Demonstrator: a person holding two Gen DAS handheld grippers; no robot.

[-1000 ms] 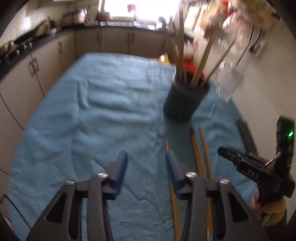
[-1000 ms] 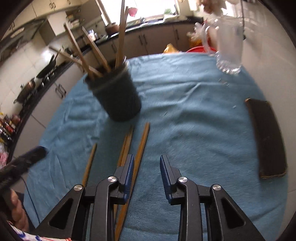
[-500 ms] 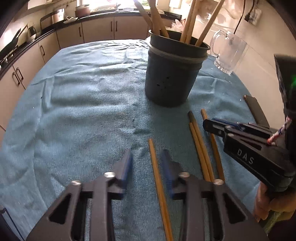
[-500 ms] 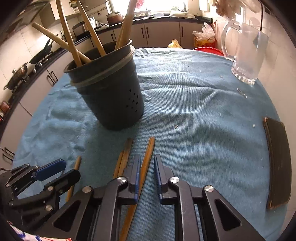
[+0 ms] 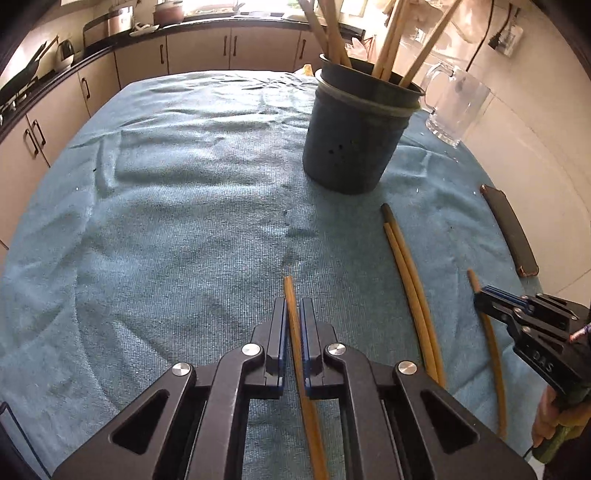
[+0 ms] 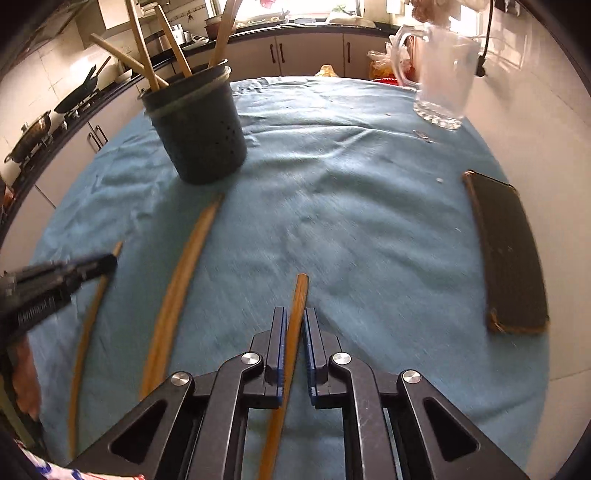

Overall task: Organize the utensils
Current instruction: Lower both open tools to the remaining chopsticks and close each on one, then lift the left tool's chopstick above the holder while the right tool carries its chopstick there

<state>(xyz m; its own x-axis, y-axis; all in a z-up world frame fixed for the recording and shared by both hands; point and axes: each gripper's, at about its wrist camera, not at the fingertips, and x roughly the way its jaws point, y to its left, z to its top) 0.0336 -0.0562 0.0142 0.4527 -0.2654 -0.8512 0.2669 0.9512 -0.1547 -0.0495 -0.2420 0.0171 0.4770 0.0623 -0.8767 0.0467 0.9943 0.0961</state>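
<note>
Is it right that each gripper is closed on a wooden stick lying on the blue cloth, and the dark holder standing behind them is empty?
Not quite. The dark holder is not empty: several wooden sticks stand in it, as the left wrist view shows. The rest holds: the left gripper and the right gripper are each closed on a wooden stick lying on the blue cloth.

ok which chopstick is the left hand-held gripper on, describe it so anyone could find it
Start at the dark utensil holder on the blue cloth. Nearer the camera lie loose chopsticks. It is the leftmost chopstick, lying alone, clamped by the left hand-held gripper, apart from the touching pair.
</note>
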